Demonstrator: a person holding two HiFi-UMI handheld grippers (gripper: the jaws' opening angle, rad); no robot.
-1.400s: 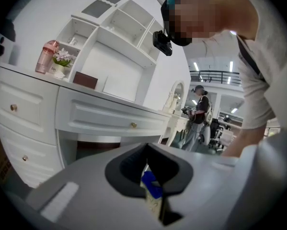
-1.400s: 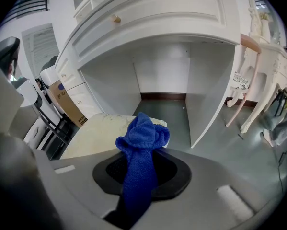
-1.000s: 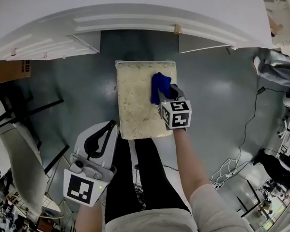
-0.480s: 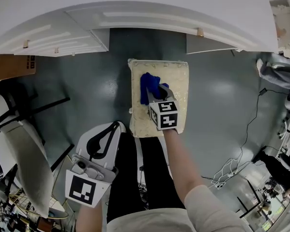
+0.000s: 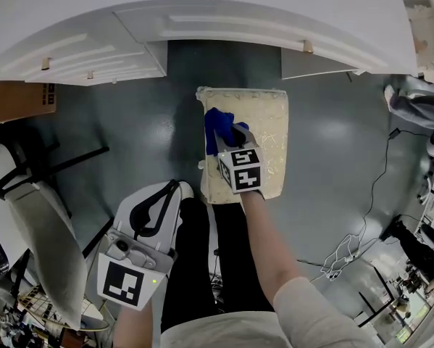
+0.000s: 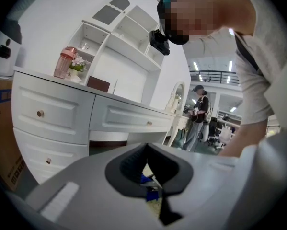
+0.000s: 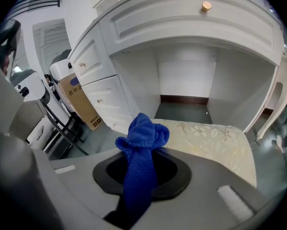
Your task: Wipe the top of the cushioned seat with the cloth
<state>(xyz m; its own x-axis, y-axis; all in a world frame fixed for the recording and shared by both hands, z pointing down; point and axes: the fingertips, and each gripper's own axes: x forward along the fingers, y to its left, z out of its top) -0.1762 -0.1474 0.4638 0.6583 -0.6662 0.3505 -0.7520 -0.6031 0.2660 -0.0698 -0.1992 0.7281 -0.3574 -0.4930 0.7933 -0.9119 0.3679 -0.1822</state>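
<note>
cloth [image 7: 142, 138] between right jaws, seemingly on seat [image 7: 215, 138]

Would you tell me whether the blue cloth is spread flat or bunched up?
Bunched: the cloth sticks out of the right gripper's shut jaws in a crumpled wad.

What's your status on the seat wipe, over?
Right gripper shut on cloth, over seat's left side. Left gripper shut, empty, low beside the leg. Nothing in the way.

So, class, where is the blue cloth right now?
In the head view, the blue cloth is clamped in the right gripper, on the left half of the cushioned seat, just in front of the white dressing table.
</note>
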